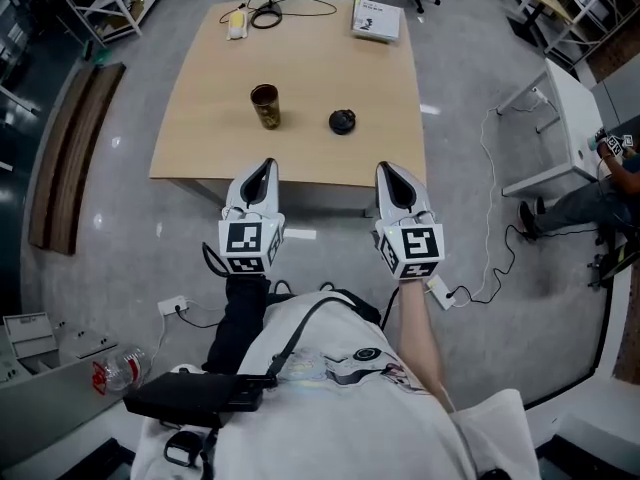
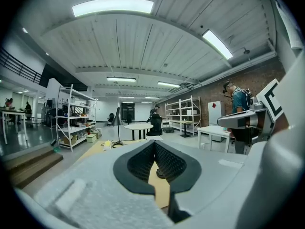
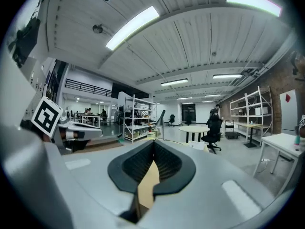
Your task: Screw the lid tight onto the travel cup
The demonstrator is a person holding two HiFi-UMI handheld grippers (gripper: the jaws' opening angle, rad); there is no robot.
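Observation:
In the head view the brown travel cup [image 1: 265, 106] stands upright and uncovered on the tan table [image 1: 200, 138]. Its black lid [image 1: 343, 121] lies apart from it, to the right. My left gripper [image 1: 265, 166] and right gripper [image 1: 387, 169] hover side by side just short of the table's near edge, well back from both objects. Both are shut and hold nothing. In the left gripper view the left gripper [image 2: 155, 146] has its jaws together, with a strip of table showing beneath. The right gripper view shows the right gripper [image 3: 153, 149] the same way.
A white booklet [image 1: 376, 20], a lamp base with black cable [image 1: 266, 14] and a yellow item [image 1: 236, 23] sit at the table's far edge. A white desk [image 1: 560, 118] and a seated person [image 1: 612, 168] are at right. A power strip [image 1: 172, 306] and cables lie on the floor.

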